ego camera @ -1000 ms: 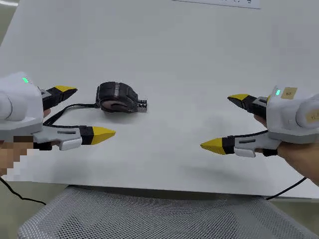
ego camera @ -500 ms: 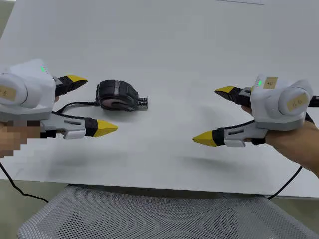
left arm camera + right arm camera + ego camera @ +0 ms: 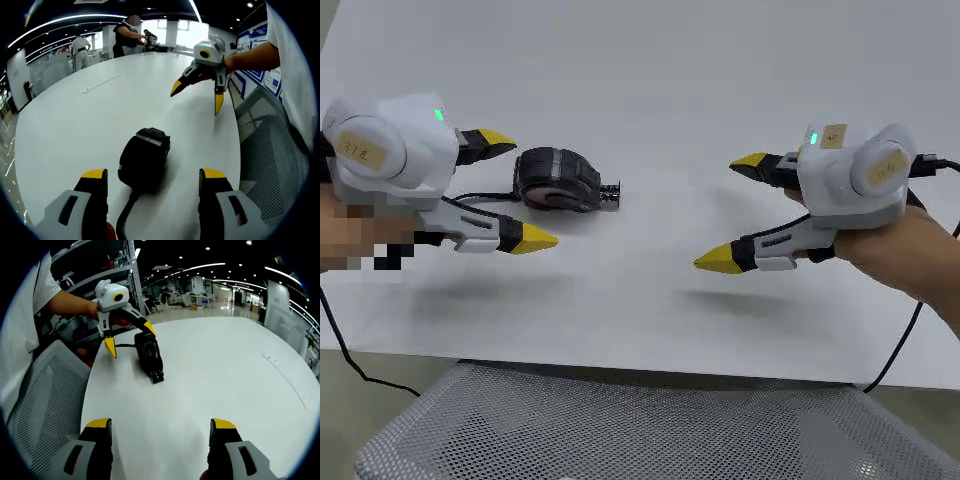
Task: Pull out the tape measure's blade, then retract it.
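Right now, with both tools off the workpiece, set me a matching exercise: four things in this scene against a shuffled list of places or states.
Things:
1. tape measure
2. left tool
3. right tool
4. mesh chair back

Places or states:
A. open, over bare table, well apart from the tape measure
B. grey, below the table's near edge
C. black, lying on the white table, blade in
D. open, right by the tape measure and aimed at it

Pairs: 1-C, 2-D, 3-A, 4-B.
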Demonstrator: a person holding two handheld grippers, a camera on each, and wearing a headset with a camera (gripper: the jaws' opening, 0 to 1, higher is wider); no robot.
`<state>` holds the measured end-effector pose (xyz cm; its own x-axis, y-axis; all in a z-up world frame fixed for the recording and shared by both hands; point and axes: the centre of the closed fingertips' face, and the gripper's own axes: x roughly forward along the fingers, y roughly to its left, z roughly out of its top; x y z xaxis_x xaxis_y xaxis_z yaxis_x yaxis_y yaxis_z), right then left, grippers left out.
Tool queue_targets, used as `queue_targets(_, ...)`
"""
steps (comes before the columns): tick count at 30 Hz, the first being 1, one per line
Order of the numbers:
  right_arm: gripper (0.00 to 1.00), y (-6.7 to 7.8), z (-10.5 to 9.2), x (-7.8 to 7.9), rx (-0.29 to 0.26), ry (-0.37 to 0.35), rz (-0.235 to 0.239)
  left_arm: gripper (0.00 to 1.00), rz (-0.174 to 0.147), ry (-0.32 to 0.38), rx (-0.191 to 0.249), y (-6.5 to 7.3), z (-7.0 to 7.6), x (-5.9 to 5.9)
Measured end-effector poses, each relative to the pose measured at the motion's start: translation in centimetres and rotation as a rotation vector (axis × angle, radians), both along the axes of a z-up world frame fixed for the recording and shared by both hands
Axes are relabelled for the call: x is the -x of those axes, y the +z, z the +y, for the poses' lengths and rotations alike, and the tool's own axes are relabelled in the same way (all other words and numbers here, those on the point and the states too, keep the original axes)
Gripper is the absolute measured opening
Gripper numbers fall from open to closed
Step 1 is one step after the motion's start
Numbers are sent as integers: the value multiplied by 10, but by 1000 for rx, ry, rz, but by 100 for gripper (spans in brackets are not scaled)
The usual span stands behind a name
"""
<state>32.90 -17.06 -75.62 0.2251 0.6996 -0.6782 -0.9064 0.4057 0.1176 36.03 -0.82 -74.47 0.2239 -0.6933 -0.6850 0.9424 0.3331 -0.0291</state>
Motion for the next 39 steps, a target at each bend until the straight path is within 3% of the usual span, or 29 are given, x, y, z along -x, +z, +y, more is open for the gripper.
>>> queue_targets(10, 76, -3, 13, -7, -10, 39, 11, 63, 5, -85, -63, -9, -1, -5)
queue_targets(23, 72, -8, 26, -13, -23, 68, 24, 40, -23, -145, -115, -17, 3, -15)
queue_targets(26, 72, -9, 27, -14, -23, 73, 24, 38, -10, -133, -118, -19, 4, -17)
queue_targets(33, 69, -10, 33, -19, -27, 83, 10, 29, -33, -157, -128, -20, 4, -18)
queue_targets(39, 64, -9, 41, -24, -37, 87, 7, 28, -24, -156, -126, -20, 4, -17)
